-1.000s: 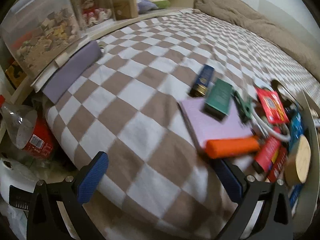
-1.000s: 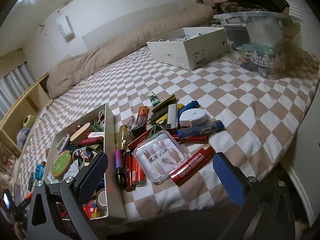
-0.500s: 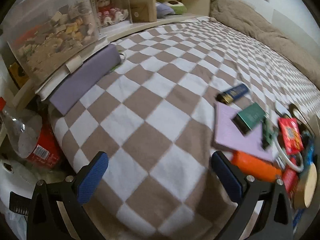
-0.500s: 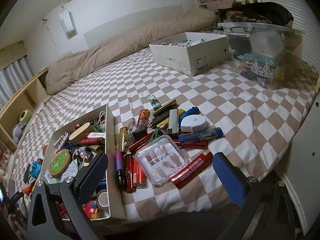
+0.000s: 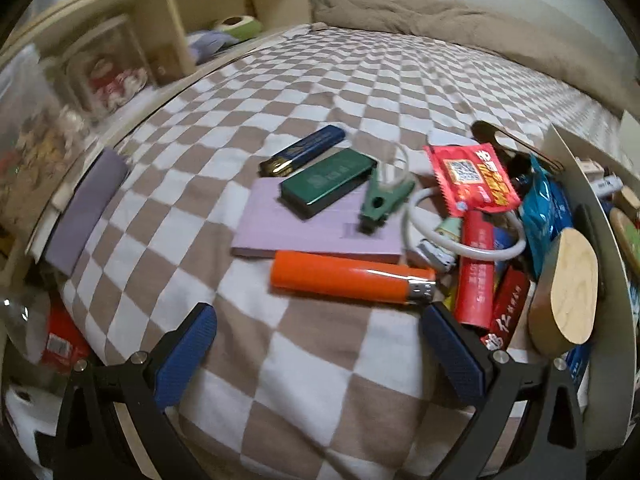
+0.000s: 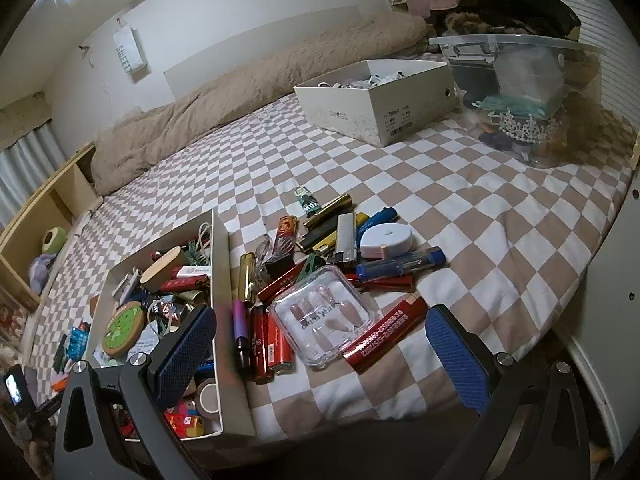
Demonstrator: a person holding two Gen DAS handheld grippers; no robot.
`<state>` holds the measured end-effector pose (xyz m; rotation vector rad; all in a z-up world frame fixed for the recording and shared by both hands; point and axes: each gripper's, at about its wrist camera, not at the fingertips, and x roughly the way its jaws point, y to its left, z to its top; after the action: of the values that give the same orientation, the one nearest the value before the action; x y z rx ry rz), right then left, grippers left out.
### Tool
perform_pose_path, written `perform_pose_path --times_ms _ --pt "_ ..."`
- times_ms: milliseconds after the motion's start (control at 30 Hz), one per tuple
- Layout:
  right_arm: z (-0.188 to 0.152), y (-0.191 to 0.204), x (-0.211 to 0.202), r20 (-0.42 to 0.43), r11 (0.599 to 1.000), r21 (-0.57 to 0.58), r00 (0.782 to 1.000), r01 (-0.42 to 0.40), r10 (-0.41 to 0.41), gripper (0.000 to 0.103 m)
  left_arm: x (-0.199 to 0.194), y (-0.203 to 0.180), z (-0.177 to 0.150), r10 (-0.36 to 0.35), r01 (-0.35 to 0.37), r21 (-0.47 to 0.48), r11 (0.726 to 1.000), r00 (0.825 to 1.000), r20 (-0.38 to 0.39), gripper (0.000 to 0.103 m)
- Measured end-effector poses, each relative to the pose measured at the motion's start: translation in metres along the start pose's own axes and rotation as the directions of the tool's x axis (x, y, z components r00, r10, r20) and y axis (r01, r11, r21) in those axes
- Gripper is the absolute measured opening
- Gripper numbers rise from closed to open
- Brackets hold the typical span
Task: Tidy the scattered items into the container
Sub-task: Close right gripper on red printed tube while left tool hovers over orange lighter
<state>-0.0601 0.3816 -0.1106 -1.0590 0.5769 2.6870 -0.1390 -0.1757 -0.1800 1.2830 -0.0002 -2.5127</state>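
Left gripper [image 5: 316,344] spread wide, empty, low over the brown-and-white checked bedspread [image 5: 320,80], just short of a long orange lighter [image 5: 352,276] lying beside a lilac notepad [image 5: 316,228]. Right gripper [image 6: 320,340] likewise wide and empty, above a clear plastic nail case [image 6: 324,320]. Open white cardboard box [image 6: 222,248], part-filled, sits just left of the scattered lighters.

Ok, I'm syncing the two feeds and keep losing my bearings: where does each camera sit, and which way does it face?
Left wrist: on the left gripper, low at the bed's edge, facing the orange lighter and purple notepad; both blue pads show, open.
Right wrist: on the right gripper, facing the clear nail case and red lighters; pads open.
Shared: the white box, its wall at the left view's right.
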Motion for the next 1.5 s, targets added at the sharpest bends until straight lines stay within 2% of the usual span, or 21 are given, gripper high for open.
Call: perform_pose_path --times_ms 133,233,333,367,467,600,733,867,967,1067,1200,1267,1400,1500 --pt "-0.001 0.000 0.005 -0.016 1.000 -0.026 1.000 0.013 -0.014 0.103 0.007 0.007 0.002 -0.043 0.043 -0.021 0.999 0.999 -0.026 0.103" --pt "0.000 0.004 0.006 -0.020 0.993 -0.113 0.999 0.043 -0.046 0.103 0.010 0.012 0.004 -0.061 0.060 -0.049 0.997 0.998 -0.026 0.103" --pt "-0.001 0.012 0.008 -0.015 0.958 -0.269 0.994 0.098 -0.106 0.103 0.014 0.012 0.007 -0.061 0.059 -0.063 0.996 0.998 -0.025 0.103" --pt "-0.002 0.014 0.009 -0.005 0.936 -0.329 0.991 0.124 -0.133 0.103 0.014 0.011 0.007 -0.057 0.055 -0.059 0.997 0.998 -0.025 0.103" --pt "-0.006 0.014 0.013 -0.021 0.891 -0.427 0.984 0.151 -0.176 0.103 0.015 0.011 0.005 -0.057 0.056 -0.056 0.997 0.998 -0.018 0.103" --pt "-0.010 0.006 0.033 -0.124 0.860 -0.498 0.972 0.113 -0.199 0.103 0.016 0.012 0.004 -0.072 0.072 -0.045 0.996 0.997 -0.012 0.103" --pt "-0.011 0.000 0.055 -0.177 0.829 -0.551 0.957 0.098 -0.231 0.103 0.017 0.012 0.005 -0.064 0.062 -0.048 0.997 0.998 -0.027 0.103" --pt "-0.009 -0.006 0.076 -0.228 0.792 -0.609 0.947 0.042 -0.226 0.103 0.018 0.014 0.004 -0.075 0.074 -0.063 0.995 0.997 -0.025 0.103" --pt "-0.003 -0.017 0.087 -0.281 0.806 -0.592 0.939 -0.007 -0.199 0.103 0.018 0.014 0.004 -0.083 0.081 -0.065 0.995 0.996 -0.025 0.103" --pt "-0.002 -0.020 0.093 -0.327 0.802 -0.595 0.929 -0.059 -0.174 0.103 0.018 0.015 0.004 -0.081 0.079 -0.065 0.995 0.996 -0.025 0.103" --pt "-0.013 -0.015 0.100 -0.347 0.744 -0.663 0.915 -0.084 -0.206 0.103 0.018 0.018 0.004 -0.093 0.091 -0.075 0.993 0.995 -0.025 0.103" --pt "-0.013 -0.016 0.103 -0.360 0.756 -0.649 0.909 -0.084 -0.208 0.103 0.018 0.019 0.004 -0.101 0.098 -0.086 0.991 0.995 -0.028 0.103" --pt "-0.007 -0.026 0.110 -0.411 0.818 -0.564 0.897 -0.113 -0.160 0.103 0.018 0.018 0.004 -0.098 0.094 -0.095 0.991 0.995 -0.036 0.103" --pt "-0.008 -0.028 0.109 -0.407 0.810 -0.571 0.903 -0.134 -0.138 0.101 0.019 0.018 0.005 -0.097 0.092 -0.103 0.990 0.994 -0.044 0.103"
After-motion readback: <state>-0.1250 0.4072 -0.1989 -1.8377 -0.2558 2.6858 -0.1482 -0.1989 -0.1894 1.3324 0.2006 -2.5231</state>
